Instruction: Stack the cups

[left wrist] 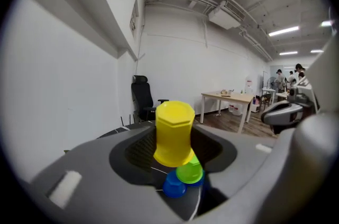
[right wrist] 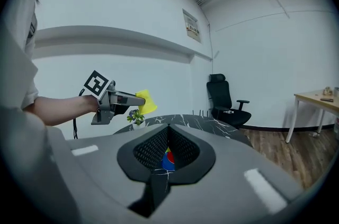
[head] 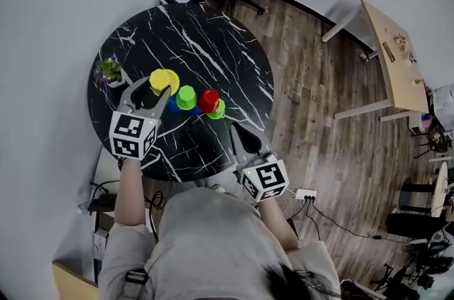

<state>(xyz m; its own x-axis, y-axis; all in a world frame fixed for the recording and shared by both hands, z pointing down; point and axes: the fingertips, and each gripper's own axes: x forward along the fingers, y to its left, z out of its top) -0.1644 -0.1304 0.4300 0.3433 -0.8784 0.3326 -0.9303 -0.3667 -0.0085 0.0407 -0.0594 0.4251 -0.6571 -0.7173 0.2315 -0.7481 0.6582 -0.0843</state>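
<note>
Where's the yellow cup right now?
Head view, left side of the table: yellow cup clamped in the left gripper, just left of the green cup.

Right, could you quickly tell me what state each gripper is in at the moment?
Left gripper: closed on the yellow cup.
Right gripper: closed, holding nothing.

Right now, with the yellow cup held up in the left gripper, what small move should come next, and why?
Probably carry the left gripper a little toward the green cup, then lower. It holds the yellow cup mouth-down off the table, beside the green cup in the head view, not over it.
</note>
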